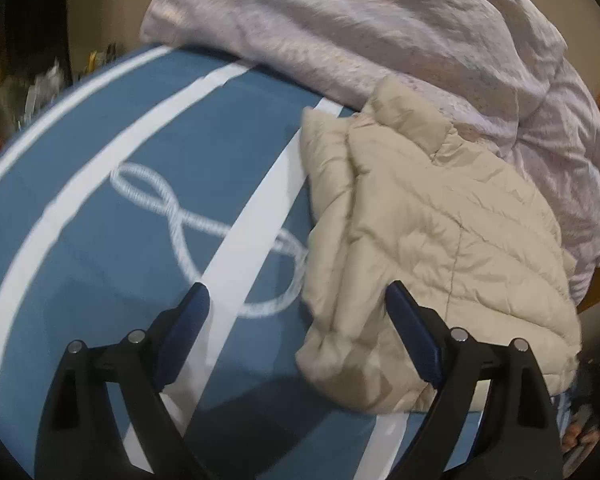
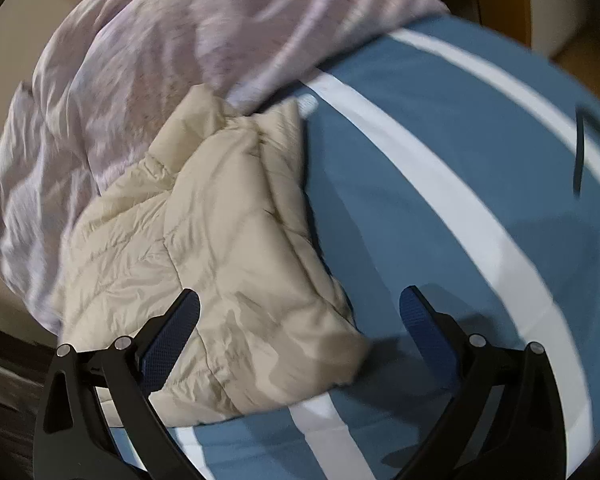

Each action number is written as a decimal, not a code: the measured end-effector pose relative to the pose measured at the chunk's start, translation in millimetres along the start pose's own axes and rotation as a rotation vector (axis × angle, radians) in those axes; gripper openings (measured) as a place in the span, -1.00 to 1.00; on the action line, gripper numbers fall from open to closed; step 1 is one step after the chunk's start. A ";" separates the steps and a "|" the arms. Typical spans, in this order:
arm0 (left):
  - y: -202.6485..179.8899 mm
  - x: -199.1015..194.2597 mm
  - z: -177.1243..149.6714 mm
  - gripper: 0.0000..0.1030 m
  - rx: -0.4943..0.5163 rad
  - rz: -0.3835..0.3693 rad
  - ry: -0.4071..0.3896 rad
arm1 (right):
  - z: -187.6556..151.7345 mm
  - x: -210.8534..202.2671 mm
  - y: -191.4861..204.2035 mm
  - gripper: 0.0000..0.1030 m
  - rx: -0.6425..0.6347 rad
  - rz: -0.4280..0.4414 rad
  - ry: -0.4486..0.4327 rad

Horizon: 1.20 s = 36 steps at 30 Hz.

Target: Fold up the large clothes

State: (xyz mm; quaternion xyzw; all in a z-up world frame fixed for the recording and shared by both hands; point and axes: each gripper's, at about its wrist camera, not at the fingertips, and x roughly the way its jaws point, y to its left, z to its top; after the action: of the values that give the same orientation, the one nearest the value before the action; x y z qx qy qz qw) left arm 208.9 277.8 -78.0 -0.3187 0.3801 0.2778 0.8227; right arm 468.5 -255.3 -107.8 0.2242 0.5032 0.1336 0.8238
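A cream quilted puffer jacket (image 1: 428, 240) lies folded into a compact bundle on a blue bed cover with white stripes (image 1: 100, 220). It also shows in the right wrist view (image 2: 212, 248) on the same cover (image 2: 420, 200). My left gripper (image 1: 298, 292) is open and empty, hovering above the jacket's left edge. My right gripper (image 2: 300, 300) is open and empty, hovering above the jacket's near right corner. Neither gripper touches the jacket.
A rumpled pale pink quilt (image 1: 380, 28) is heaped at the far side of the bed, against the jacket's collar end; it also shows in the right wrist view (image 2: 140, 40). A thin dark strap (image 2: 580, 148) lies on the cover at the right.
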 end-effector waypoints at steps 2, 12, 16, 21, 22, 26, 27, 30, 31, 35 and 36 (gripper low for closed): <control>2.5 -3.5 -3.7 0.73 -0.018 -0.013 0.004 | -1.1 -0.1 -3.5 0.93 0.017 0.034 0.009; -9.5 2.4 -9.7 0.49 -0.069 -0.057 0.023 | -7.5 1.9 4.2 0.59 -0.021 0.080 0.014; -15.9 5.2 -15.4 0.23 -0.104 -0.108 0.034 | -9.9 2.9 2.3 0.23 -0.019 0.106 0.016; -21.5 7.3 -21.8 -0.41 -0.145 -0.142 0.035 | -17.6 3.3 -0.3 -0.40 0.020 0.177 0.037; -21.1 4.7 -22.1 -0.57 -0.147 -0.150 0.025 | -18.5 1.0 -0.5 -0.51 0.021 0.193 0.035; -13.6 -11.1 -18.9 -0.72 -0.142 -0.186 -0.005 | -21.9 -17.8 5.1 -0.64 0.011 0.249 0.010; -9.8 -15.9 -18.0 -0.73 -0.145 -0.190 -0.011 | -23.0 -21.7 6.5 -0.64 0.009 0.260 0.009; 0.6 -26.5 -17.6 -0.73 -0.155 -0.196 -0.021 | -30.6 -30.8 12.6 -0.65 -0.008 0.283 0.016; 6.0 -31.4 -18.4 -0.73 -0.153 -0.194 -0.024 | -33.9 -32.4 14.5 -0.65 -0.016 0.287 0.022; 27.8 -46.9 -23.4 -0.74 -0.150 -0.185 -0.033 | -58.2 -37.7 23.9 -0.65 -0.060 0.290 0.053; 36.8 -52.3 -26.2 -0.73 -0.157 -0.187 -0.034 | -65.2 -39.1 25.4 -0.65 -0.069 0.294 0.061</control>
State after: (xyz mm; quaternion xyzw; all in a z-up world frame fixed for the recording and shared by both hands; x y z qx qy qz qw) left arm 142.3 270.9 -60.8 -0.4112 0.3118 0.2341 0.8240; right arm 392.8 -235.4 -90.5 0.2626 0.4848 0.2768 0.7870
